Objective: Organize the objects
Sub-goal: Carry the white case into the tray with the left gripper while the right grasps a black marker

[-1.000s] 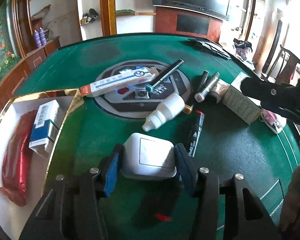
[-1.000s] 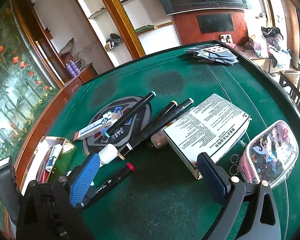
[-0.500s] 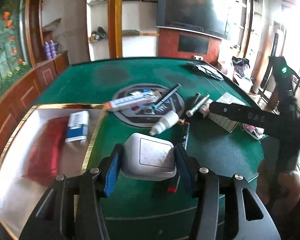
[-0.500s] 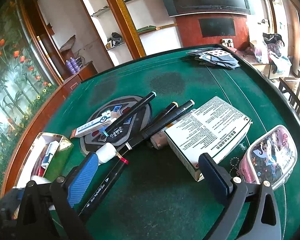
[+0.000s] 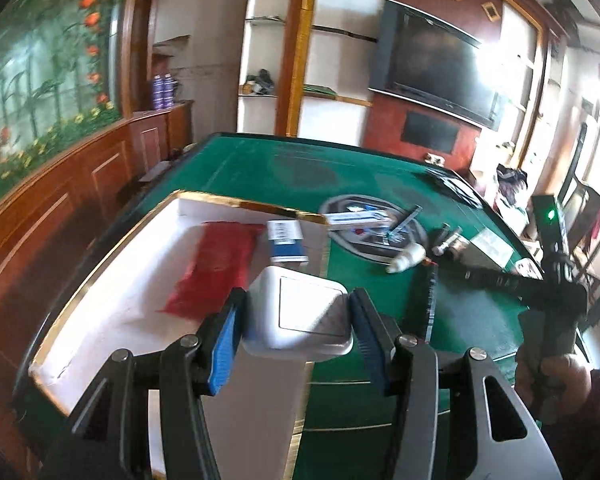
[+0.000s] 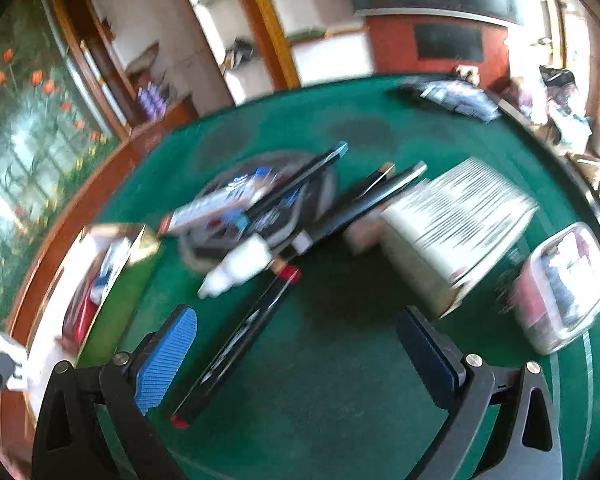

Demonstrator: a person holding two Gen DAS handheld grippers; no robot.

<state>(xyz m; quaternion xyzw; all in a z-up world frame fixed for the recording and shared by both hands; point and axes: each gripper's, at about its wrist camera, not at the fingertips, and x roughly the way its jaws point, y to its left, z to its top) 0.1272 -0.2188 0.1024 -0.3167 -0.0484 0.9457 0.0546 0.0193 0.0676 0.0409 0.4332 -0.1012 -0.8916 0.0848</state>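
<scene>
My left gripper (image 5: 296,316) is shut on a white rounded case (image 5: 300,312) and holds it in the air over the right edge of a gold-rimmed white box (image 5: 120,308). The box holds a red packet (image 5: 216,268) and a blue-and-white carton (image 5: 286,240). My right gripper (image 6: 296,356) is open and empty, low over the green table, with a black marker with red ends (image 6: 240,340) lying between its fingers. A white dropper bottle (image 6: 240,266), a long toothpaste box (image 6: 216,206), dark pens (image 6: 364,200) and a large printed carton (image 6: 456,224) lie beyond it.
A clear pouch with a cartoon print (image 6: 560,288) lies at the right of the table. A fan of playing cards (image 6: 452,96) is at the far edge. A round dark centre plate (image 5: 376,228) sits mid-table. Wooden cabinets stand at the left.
My left gripper has lifted the white case and carried it left, from the table to over the box. My right gripper has moved forward and down toward the black marker.
</scene>
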